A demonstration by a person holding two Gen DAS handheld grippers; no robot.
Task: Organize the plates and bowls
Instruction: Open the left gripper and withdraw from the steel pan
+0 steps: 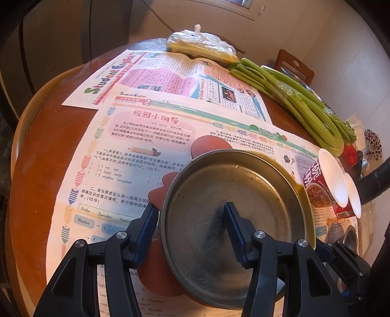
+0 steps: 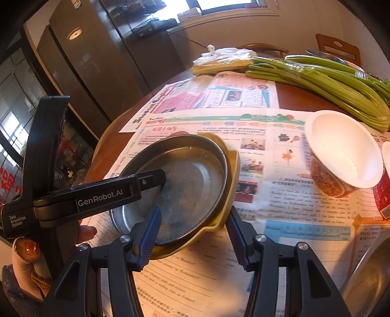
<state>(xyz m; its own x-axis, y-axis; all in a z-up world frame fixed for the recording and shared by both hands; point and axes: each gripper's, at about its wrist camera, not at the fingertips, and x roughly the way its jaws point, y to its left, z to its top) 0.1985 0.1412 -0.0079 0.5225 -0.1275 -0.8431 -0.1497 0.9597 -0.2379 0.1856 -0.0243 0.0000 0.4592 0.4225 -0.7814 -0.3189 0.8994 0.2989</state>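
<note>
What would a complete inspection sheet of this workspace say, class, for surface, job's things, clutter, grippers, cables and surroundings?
Surface: round wooden table, largely covered by newspaper sheets.
Job's things: metal plate nested in a yellow plate, over a red-brown mat; two paper bowls on their sides.
Clutter: celery stalks; bagged vegetables.
Grippers: left gripper straddles the metal plate's rim; right gripper straddles both plates' near rims. Whether the pads press cannot be told.
Cables: one thin cable on the far wall.
Surroundings: wooden chair, dark cabinet, window.
</note>
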